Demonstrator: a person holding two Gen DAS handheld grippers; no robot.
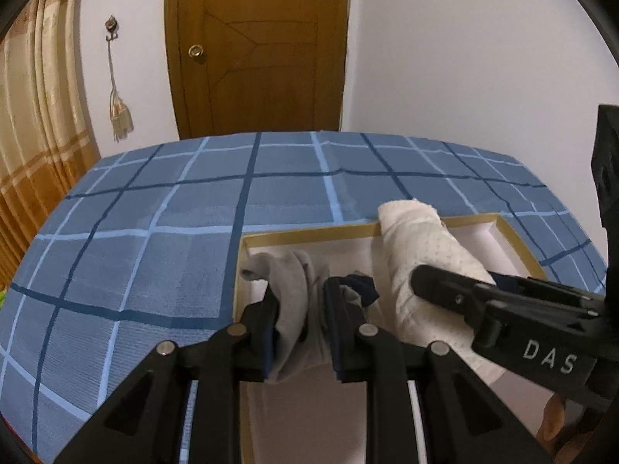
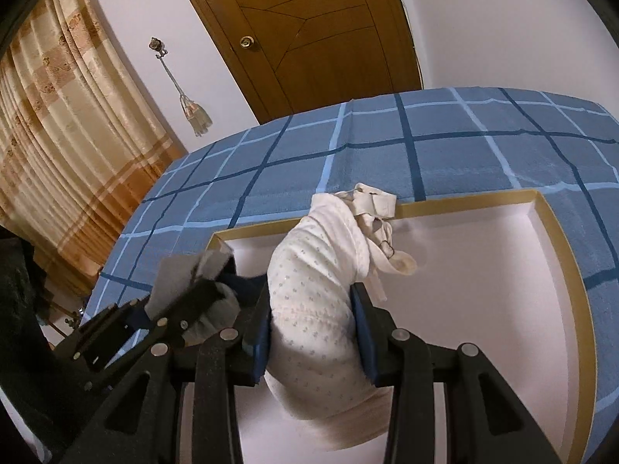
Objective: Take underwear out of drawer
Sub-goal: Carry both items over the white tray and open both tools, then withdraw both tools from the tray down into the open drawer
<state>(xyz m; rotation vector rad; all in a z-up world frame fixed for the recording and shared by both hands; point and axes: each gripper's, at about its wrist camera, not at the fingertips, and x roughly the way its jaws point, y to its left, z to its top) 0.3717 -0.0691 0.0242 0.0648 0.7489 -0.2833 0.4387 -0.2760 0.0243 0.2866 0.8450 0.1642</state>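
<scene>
White walls, brown wooden door (image 1: 259,46) – shut, beige curtain (image 2: 65,147) at left, tassel (image 1: 120,116) on hook, blue checked bedspread (image 1: 154,212)

My left gripper (image 1: 300,301) pinches the grey underwear (image 1: 294,290) above the white drawer (image 1: 499,239); my right gripper (image 1: 429,278) clamps the cream dotted garment (image 1: 421,255) beside it, blue checked bedsheet (image 1: 154,232) beyond

Left tool (image 1: 301,305): matte black plastic frame, two angled linkage arms with triangular cut-outs, four round silver pivot pins, dark blue pads lining the inner faces of both fingers (image 1: 271,309).

Right tool (image 2: 311,309): same build, same silver pins and blue pads; seen from the left wrist view, its side bears white lettering "DAS" and small screws.

Person: only a fingertip (image 1: 555,413) shows, possibly a thumb; no sleeve visible.
</scene>
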